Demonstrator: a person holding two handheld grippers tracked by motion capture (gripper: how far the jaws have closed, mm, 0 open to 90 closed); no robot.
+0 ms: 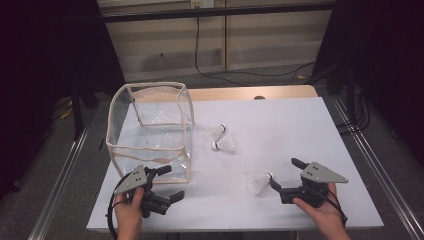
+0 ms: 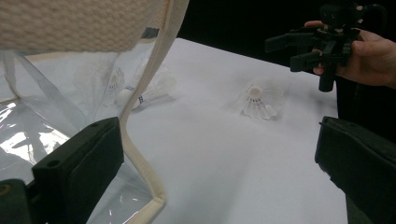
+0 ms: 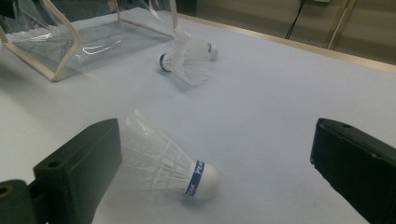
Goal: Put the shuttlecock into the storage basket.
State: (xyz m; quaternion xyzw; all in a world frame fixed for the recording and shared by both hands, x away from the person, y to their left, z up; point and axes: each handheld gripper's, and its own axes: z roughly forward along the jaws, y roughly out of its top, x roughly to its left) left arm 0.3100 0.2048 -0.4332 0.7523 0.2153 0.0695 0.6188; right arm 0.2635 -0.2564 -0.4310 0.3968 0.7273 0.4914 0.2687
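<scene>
Three white feather shuttlecocks on the white desk (image 1: 280,130), all loose. Landmark: clear soft-plastic box bag with cream fabric piping (image 1: 150,132), open at the top, sitting toward the desk's left side.

- Two shuttlecocks lie as a touching pair (image 1: 222,139) just beside the bag, on its side toward the right tool. Blue band at each cork.
- Third shuttlecock (image 3: 180,168) is farther from the bag, near the front edge, lying on its side, rounded white cork pointing away from the bag.
- Right tool (image 1: 286,176): jaws wide apart, holding nothing. Third shuttlecock sits between them; its feather skirt looks touching or nearly touching one jaw.
- Left tool (image 1: 170,183): jaws wide apart, holding nothing, at the bag's front corner. The piping runs just past one jaw; can't tell if it touches.

Risks, as I judge them:
- Closing on the skirt crushes or splays the thin feathers. Cork is the firmer place to grip.
- Shuttlecock is light and round-nosed; a jaw nudge could roll or skid it out before the jaws meet.
- Bag walls are thin, glossy, floppy film; only the piping gives shape. Bumping it could collapse the opening or slide the bag.
</scene>
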